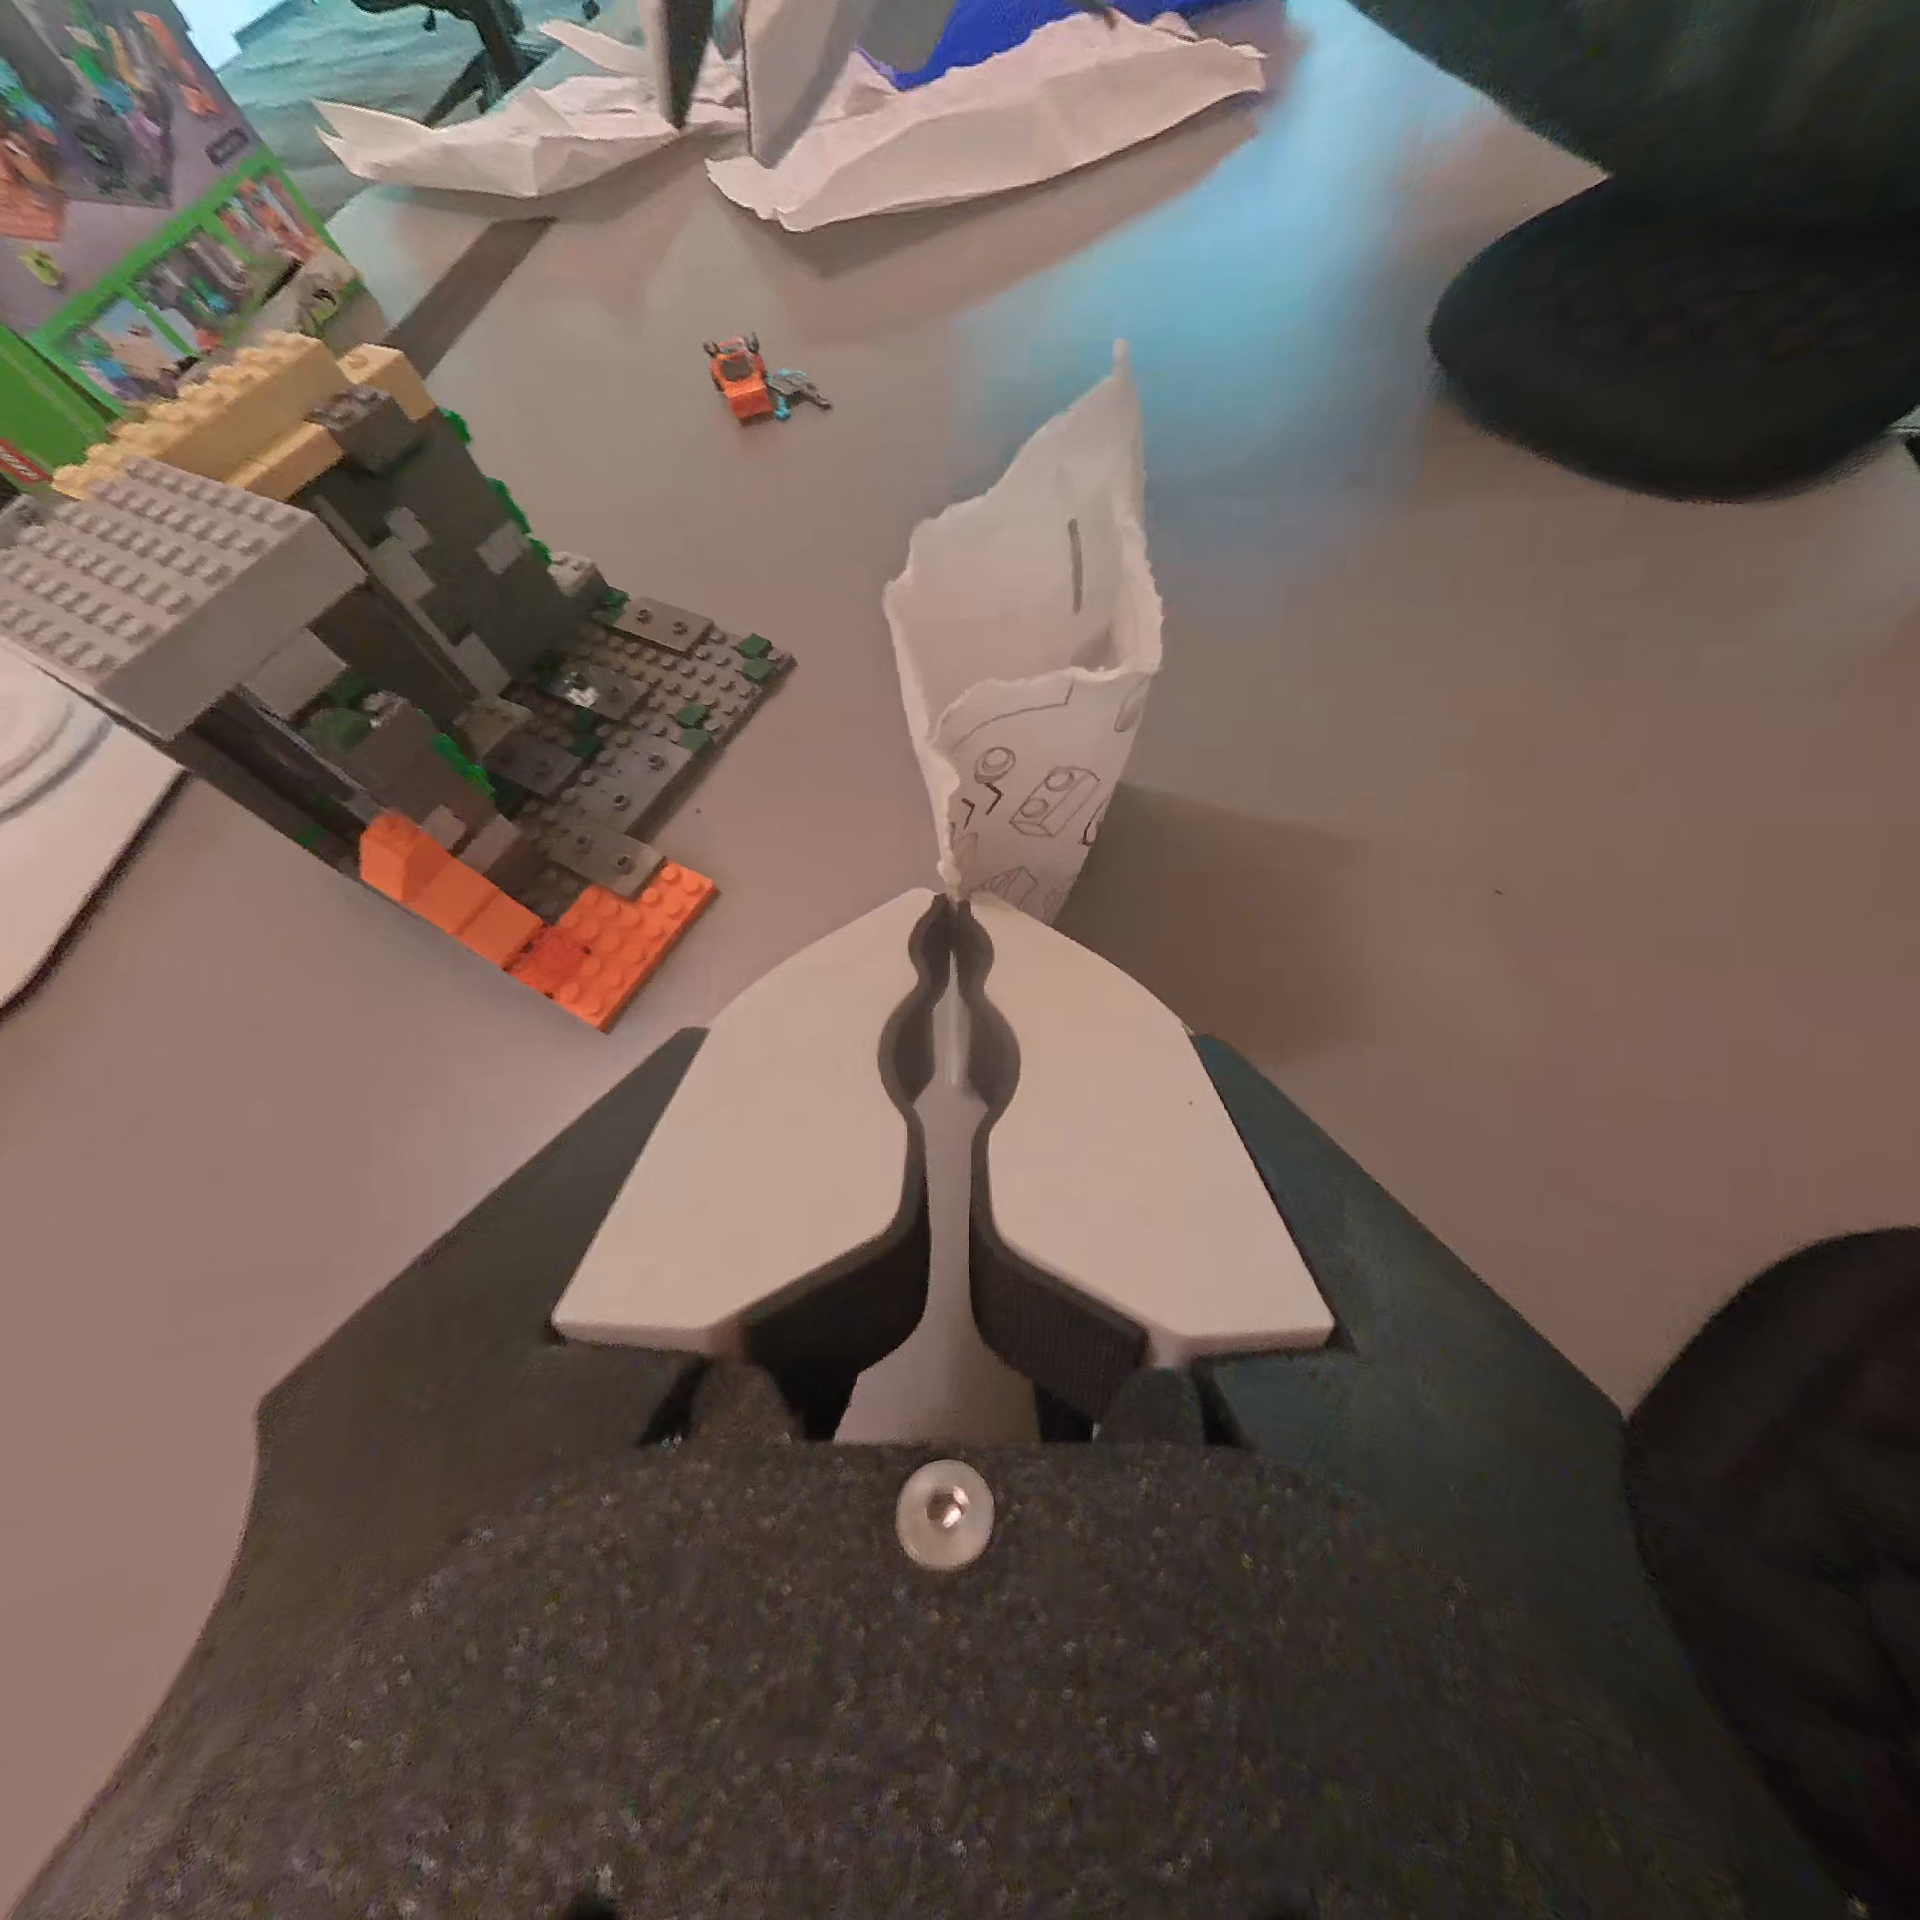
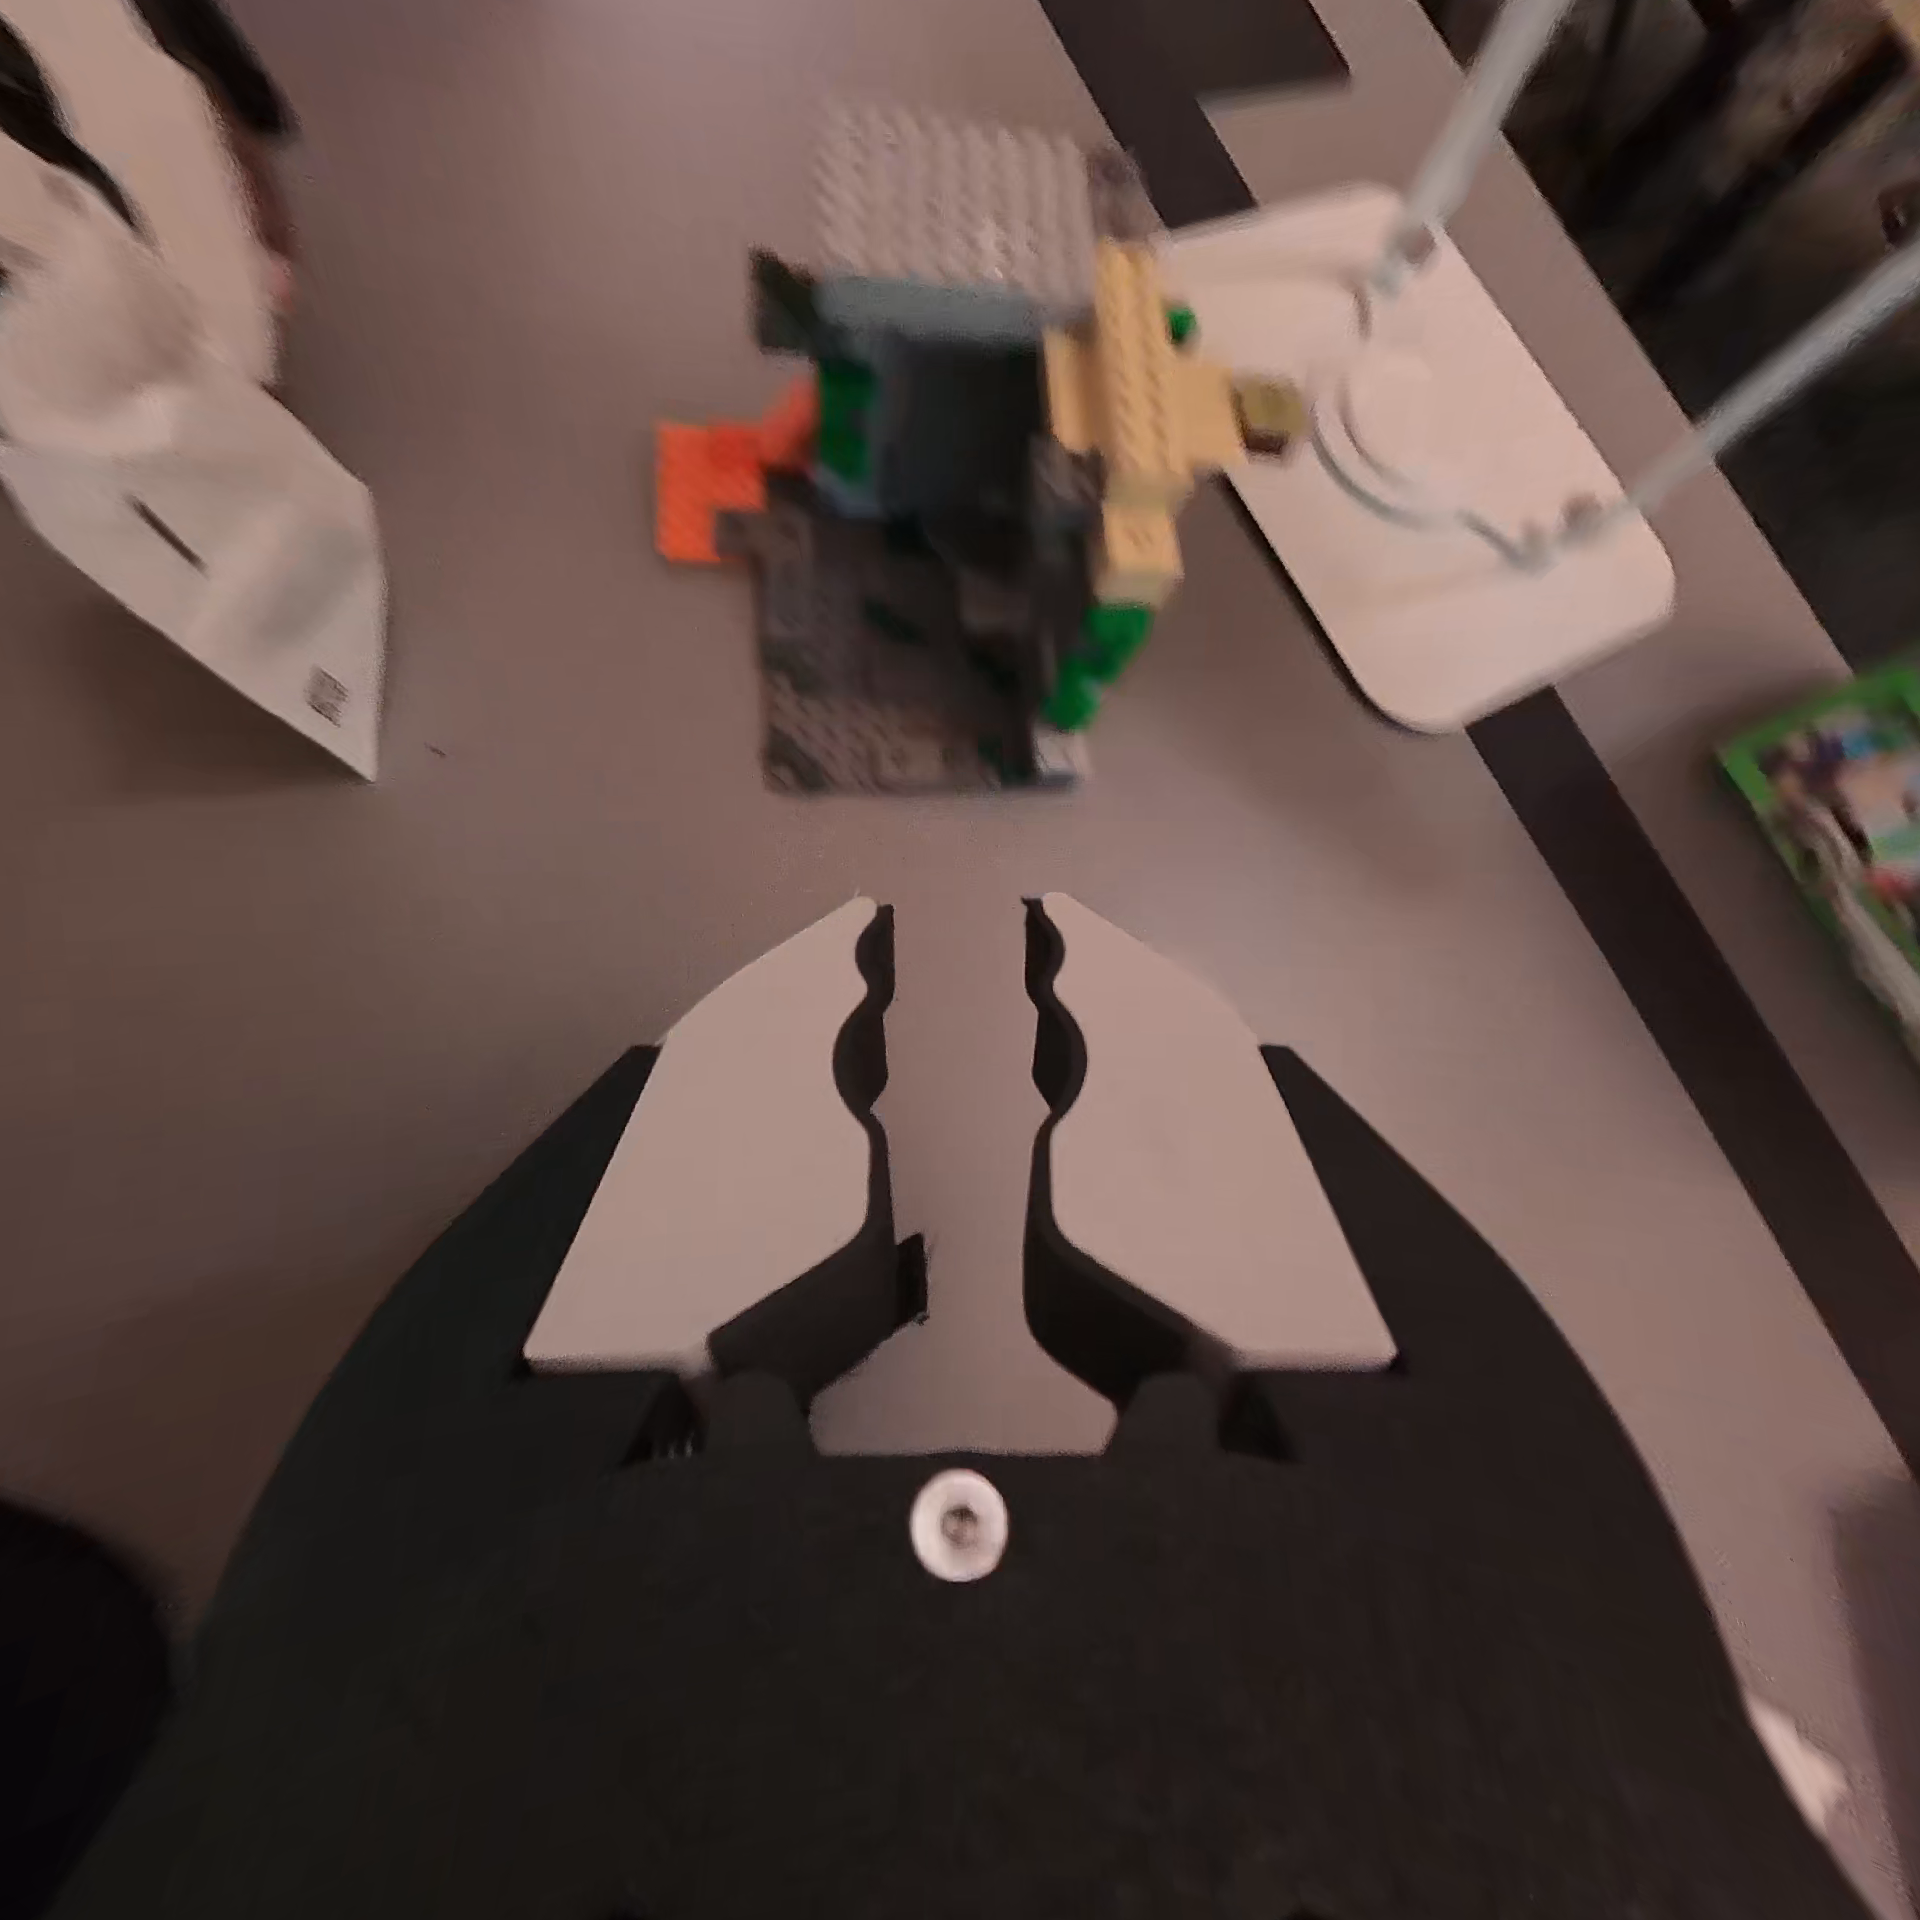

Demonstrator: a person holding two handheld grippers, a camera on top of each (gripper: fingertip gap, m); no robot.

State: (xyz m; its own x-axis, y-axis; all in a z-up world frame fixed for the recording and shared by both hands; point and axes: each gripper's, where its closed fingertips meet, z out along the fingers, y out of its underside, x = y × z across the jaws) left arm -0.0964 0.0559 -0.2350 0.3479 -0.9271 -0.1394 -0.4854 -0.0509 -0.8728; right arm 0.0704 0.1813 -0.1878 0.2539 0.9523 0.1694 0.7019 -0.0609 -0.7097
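The left gripper (image 1: 957, 906) has its 2 fingers pressed together on the bottom corner of a torn white paper bag (image 1: 1023, 665), which stands up ahead of the tips, just above the grey table (image 1: 1351, 727). The bag's top edge is ragged and gapes open; whether anything lies inside cannot be told. Its lower face carries line drawings of small bricks, and the paper is creased into a cone toward the pinch.

To the left of that gripper, near it, sits a brick model (image 1: 416, 707): a grey studded roof, tan bricks on top, dark grey walls with green bits, on a dark plate with an orange corner. Behind the model, at the far left, stands a green printed box (image 1: 156, 229). Ahead of the tips and slightly left, well apart, lies a small orange brick figure (image 1: 743, 376). At the far edge more crumpled white paper (image 1: 935, 135) lies spread around something blue.

The right gripper (image 2: 957, 920) is parted, with bare table showing between its fingers. Straight ahead of it, apart, is the same brick model (image 2: 935, 499), blurred. Off to its left lies the white bag (image 2: 239, 582), and to its right a white flat base (image 2: 1455, 499) with thin metal rods rising from it
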